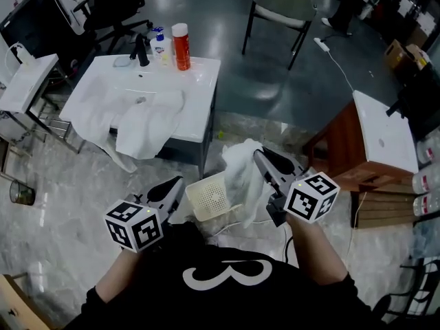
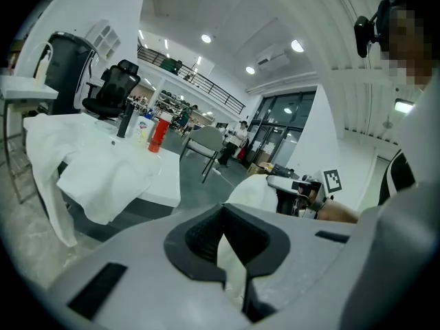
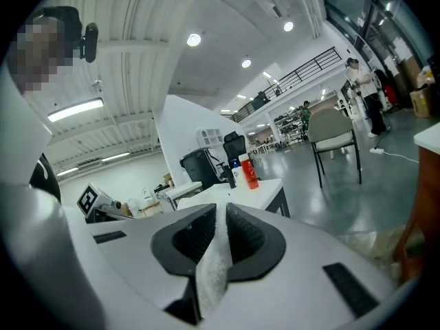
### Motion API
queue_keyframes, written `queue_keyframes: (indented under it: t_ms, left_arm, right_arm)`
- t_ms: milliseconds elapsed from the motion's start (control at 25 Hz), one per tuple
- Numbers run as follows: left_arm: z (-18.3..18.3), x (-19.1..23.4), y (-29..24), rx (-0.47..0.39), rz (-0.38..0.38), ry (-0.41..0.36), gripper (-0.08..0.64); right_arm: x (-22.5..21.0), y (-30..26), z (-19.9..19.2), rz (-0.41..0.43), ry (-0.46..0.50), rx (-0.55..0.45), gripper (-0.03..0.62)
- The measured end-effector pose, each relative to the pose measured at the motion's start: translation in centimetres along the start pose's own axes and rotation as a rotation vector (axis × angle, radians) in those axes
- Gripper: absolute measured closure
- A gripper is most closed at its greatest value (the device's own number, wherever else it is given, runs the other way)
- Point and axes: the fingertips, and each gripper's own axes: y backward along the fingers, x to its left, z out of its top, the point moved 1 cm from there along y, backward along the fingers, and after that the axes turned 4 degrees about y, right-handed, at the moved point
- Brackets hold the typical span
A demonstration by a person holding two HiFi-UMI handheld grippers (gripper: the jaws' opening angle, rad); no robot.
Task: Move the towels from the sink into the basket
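Note:
White towels (image 1: 141, 126) lie in the white sink (image 1: 199, 74) and hang over its front edge; the left gripper view shows them too (image 2: 96, 163). A cream perforated basket (image 1: 210, 198) sits on the floor just in front of me. My right gripper (image 1: 260, 155) is shut on another white towel (image 1: 242, 177), which hangs beside and above the basket's right edge. In the right gripper view the cloth (image 3: 213, 273) is pinched between the pads (image 3: 221, 236). My left gripper (image 1: 175, 183) hovers at the basket's left edge, holding nothing, its jaws (image 2: 225, 243) only a narrow gap apart.
A red bottle (image 1: 181, 47), a small bottle and a black faucet (image 1: 141, 50) stand at the sink's back. A wooden cabinet with a white top (image 1: 375, 143) is on the right. A grey chair (image 1: 278, 9) and a cord lie beyond, and a white side table (image 1: 24, 81) stands at the left.

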Motion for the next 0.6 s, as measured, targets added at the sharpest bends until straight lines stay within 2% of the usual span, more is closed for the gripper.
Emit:
queue_keyframes:
  t_ms: [280,600]
  left_arm:
    - [-2.7,2.8,-2.2,0.065,0.017,0.044,0.555]
    - [-4.8,5.7,-4.1,0.108,0.032,0.08,0.555]
  right_arm:
    - [-3.4,-1.7,-8.3,-0.082,-0.116,0.133,0.545]
    - [-6.8,-5.4,-17.3,-0.151,-0.161,0.29,0.545]
